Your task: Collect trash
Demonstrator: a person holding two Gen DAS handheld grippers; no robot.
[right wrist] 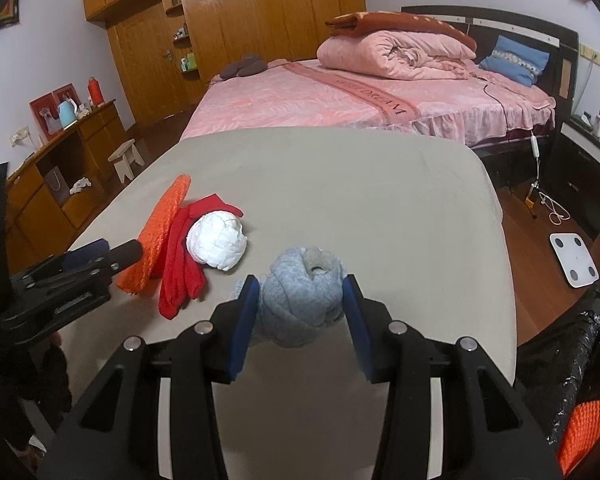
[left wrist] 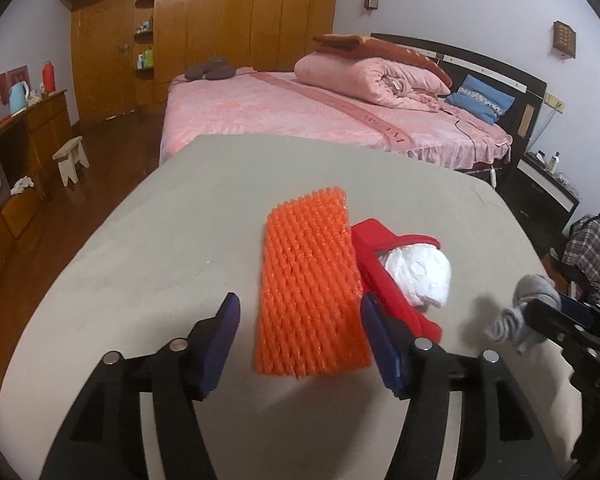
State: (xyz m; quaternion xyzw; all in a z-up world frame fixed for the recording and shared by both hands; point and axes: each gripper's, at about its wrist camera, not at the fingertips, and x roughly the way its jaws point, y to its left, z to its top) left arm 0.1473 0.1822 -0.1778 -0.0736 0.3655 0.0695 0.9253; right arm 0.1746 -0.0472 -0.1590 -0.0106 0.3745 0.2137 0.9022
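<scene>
My right gripper point(right wrist: 300, 308) jaws clamp the grey sock ball point(right wrist: 302, 296) above the table point(right wrist: 340, 184). My left gripper point(left wrist: 298, 344) jaws stand open around the orange foam net point(left wrist: 310, 288), which lies on the table beside the red cloth point(left wrist: 384, 276) and white paper wad point(left wrist: 418, 272).

A home bedroom: pink-covered bed point(left wrist: 300, 116), wooden wardrobe point(left wrist: 220, 20)

Bedroom before me. My table point(right wrist: 340, 184) has a plain beige top. Beyond it stands a bed point(right wrist: 340, 108) with pink cover, rolled quilt point(right wrist: 396, 56) and blue pillow point(right wrist: 516, 58) against a dark headboard point(right wrist: 500, 24). A glossy wooden wardrobe point(right wrist: 260, 12) fills the far wall; a low cabinet point(right wrist: 60, 168) and small stool point(right wrist: 126, 160) stand left. Floor point(right wrist: 540, 248): dark wood, bearing what appears to be a white scale point(right wrist: 574, 254). Walls pale.
</scene>
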